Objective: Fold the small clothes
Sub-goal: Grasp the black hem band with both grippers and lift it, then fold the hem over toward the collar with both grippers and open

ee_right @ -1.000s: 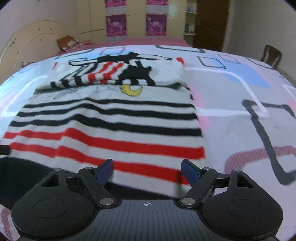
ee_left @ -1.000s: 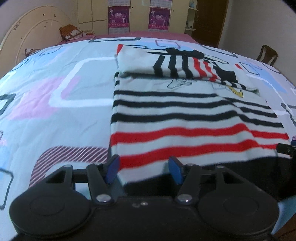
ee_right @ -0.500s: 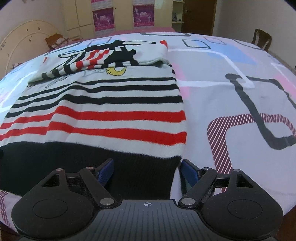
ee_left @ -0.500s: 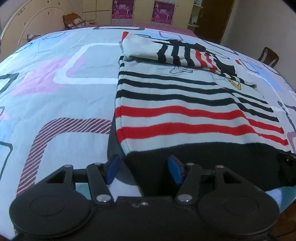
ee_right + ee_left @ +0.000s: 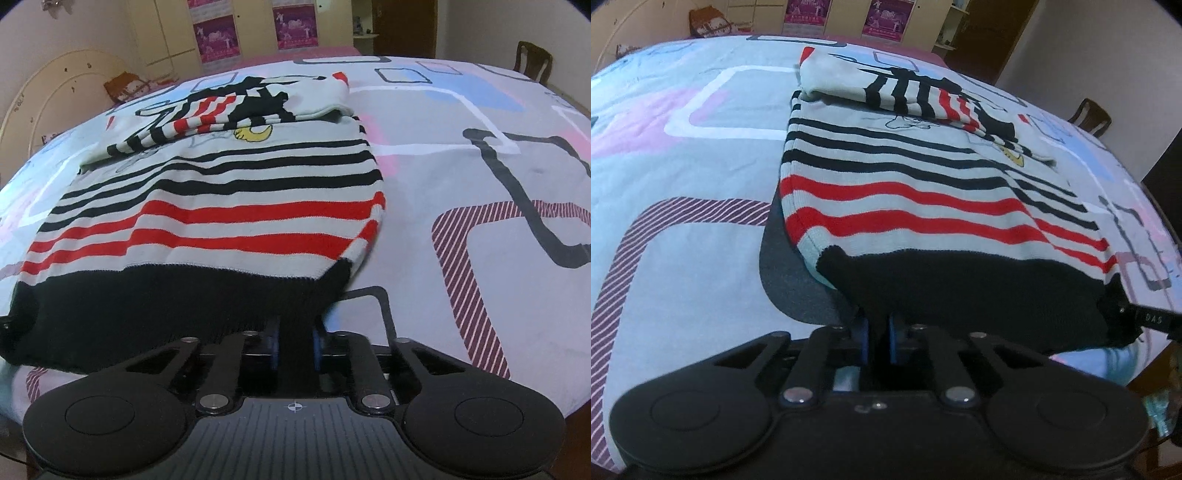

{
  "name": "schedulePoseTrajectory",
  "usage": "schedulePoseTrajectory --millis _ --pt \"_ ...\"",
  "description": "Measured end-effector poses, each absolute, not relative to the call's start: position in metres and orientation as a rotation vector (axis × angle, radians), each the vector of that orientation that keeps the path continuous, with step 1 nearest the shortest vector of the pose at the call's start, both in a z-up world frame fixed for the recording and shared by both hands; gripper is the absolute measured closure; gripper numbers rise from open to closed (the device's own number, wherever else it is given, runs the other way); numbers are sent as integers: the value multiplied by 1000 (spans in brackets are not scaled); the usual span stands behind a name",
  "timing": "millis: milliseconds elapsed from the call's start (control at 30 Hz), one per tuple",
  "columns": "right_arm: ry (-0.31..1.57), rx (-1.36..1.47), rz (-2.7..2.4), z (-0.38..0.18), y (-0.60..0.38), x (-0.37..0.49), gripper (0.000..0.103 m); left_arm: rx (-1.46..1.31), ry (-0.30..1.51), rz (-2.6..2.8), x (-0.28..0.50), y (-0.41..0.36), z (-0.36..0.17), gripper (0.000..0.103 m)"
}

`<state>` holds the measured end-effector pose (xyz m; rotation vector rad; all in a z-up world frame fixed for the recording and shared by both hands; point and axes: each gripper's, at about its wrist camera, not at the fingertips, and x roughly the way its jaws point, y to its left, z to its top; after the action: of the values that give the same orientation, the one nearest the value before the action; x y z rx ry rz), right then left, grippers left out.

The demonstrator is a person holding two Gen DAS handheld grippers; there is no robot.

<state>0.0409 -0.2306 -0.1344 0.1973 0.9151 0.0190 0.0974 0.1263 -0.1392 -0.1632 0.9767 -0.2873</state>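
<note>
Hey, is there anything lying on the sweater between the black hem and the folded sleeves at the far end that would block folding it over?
Nothing visible does. The left gripper and right gripper each pinch the black hem of the red, black and white striped knit sweater; the right's jaws are closing. The stripes up to the folded sleeves lie bare.

Black hem of striped knit sweater [image 5: 960, 288] hides blue pads of both claws; wardrobe posters [image 5: 216, 38] too blurred to read.

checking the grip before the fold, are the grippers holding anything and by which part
Both hold the striped sweater: left gripper and right gripper each pinch its black hem, near opposite corners.
</note>
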Motion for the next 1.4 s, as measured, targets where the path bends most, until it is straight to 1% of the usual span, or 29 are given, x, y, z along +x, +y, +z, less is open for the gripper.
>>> schedulePoseTrajectory --millis 367,400,467,633,800,1100,1400 --pt "924 253 -10 -135 -243 31 90 -170 982 -296 98 128 -142 92" --pt "924 261 -7 -135 -244 31 91 -174 976 -298 98 128 -142 94" --pt "925 278 5 -134 -244 31 98 -185 965 -304 97 130 -139 95" --pt "889 323 39 -121 -248 33 98 -211 912 -330 102 130 -122 95" --pt "825 360 84 -97 -252 43 98 -266 842 -355 117 130 -96 96" --pt "657 391 143 -48 -265 102 98 -303 692 -347 176 121 -53 96" --pt "561 378 137 -25 -280 190 98 -312 627 -295 259 109 -41 96"
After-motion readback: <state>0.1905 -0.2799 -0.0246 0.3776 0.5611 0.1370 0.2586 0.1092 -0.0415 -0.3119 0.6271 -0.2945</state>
